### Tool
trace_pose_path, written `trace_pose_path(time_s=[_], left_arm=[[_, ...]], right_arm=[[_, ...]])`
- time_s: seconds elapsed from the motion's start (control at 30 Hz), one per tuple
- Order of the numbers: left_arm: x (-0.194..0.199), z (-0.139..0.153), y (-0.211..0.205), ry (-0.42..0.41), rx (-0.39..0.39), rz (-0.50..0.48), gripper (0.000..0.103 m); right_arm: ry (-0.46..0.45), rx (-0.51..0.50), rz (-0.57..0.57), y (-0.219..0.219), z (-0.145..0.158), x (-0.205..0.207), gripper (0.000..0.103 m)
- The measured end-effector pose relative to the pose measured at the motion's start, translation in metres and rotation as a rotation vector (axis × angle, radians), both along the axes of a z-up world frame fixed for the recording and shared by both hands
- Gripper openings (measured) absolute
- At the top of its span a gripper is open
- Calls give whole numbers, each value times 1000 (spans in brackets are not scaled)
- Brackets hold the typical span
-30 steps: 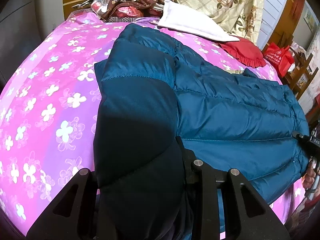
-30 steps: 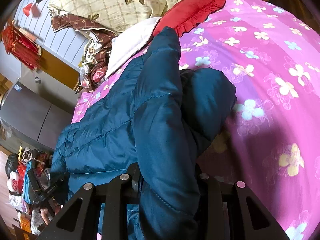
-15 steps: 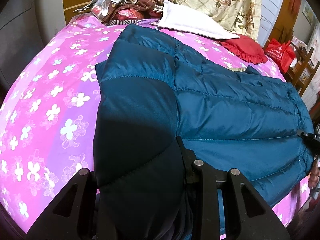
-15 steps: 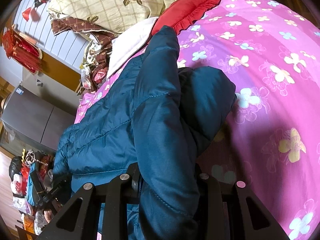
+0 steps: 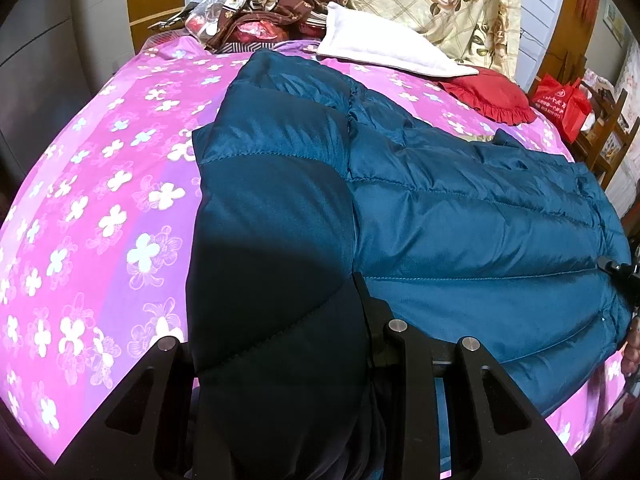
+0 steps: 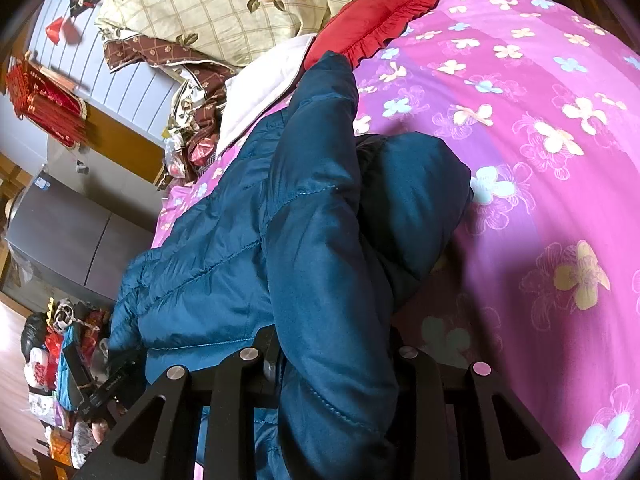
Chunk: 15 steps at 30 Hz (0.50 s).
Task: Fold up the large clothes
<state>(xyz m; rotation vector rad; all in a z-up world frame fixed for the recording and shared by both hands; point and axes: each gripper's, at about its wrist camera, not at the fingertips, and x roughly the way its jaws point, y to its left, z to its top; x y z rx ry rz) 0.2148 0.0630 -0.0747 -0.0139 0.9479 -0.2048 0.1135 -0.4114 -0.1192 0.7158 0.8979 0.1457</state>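
Note:
A big teal quilted down jacket (image 5: 460, 216) lies spread across a pink flowered bed sheet (image 5: 100, 184). My left gripper (image 5: 280, 360) is shut on one folded-over edge of the jacket, which bulges up between its fingers. In the right wrist view the same jacket (image 6: 224, 248) runs away to the left. My right gripper (image 6: 332, 360) is shut on another thick edge of it, next to the jacket's hood (image 6: 412, 200). The fingertips of both grippers are hidden by fabric.
At the head of the bed lie a white towel (image 5: 384, 52), a red frilled cushion (image 5: 492, 96), a floral quilt (image 5: 448, 4) and brown bedding (image 5: 276, 12). A red bag (image 5: 564, 100) and a wooden chair stand at the right. A grey cabinet (image 6: 68, 240) and floor clutter show beyond the bed.
Both grippers keep their hold on the jacket. The views have shifted slightly, with a little more of the sheet showing; the jacket lies much the same.

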Motion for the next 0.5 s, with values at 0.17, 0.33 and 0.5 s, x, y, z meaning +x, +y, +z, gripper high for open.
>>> trace_pose_path(time_s=[0.17, 0.33, 0.5], left_arm=[[0, 0, 4, 7, -2, 30, 36], [-4, 5, 8, 0, 15, 51, 41], [-11, 13, 17, 7, -4, 53, 42]], right_arm=[[7, -5, -6, -1, 0, 0, 31], [25, -54, -58, 1, 4, -6, 49], [18, -178, -93, 6, 22, -24, 62]])
